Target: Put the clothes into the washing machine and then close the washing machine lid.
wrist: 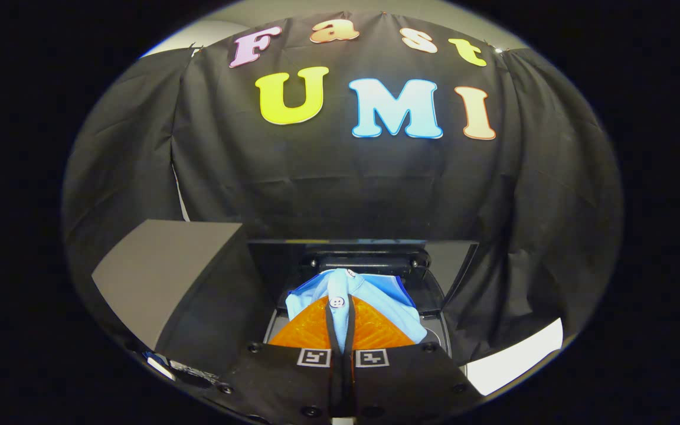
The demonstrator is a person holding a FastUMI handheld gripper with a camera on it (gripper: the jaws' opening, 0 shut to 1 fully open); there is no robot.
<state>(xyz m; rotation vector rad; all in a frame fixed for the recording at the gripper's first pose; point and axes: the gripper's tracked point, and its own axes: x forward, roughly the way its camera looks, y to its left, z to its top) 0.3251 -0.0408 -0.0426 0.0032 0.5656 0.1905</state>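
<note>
From the gripper view, the tongs (340, 330) are drawn in narrow, the two fingers almost touching, and pinched between them is a light blue shirt (356, 298). A white button sits right at the fingertips, so the grip looks to be on the placket or collar edge, with the rest of the cloth bunched just ahead of the fingers. That is a sensible place to hold it: a doubled, stitched edge gives the fingers something firm, and the loose fabric hangs free below.

Just beyond the shirt is the washing machine (434, 265), dark-bodied, its opening facing up, with the shirt held directly over it. The lid (166, 277) stands raised off to one side, a grey slab tilted up and back, which keeps the mouth clear for the drop. Whether the shirt's lower folds already touch the drum I cannot tell; the fingers hide that.

A pale strip of counter (523, 354) shows past the machine's far side.

My read: the garment is poised for release into the drum, and the lid still waits to be swung down.
</note>
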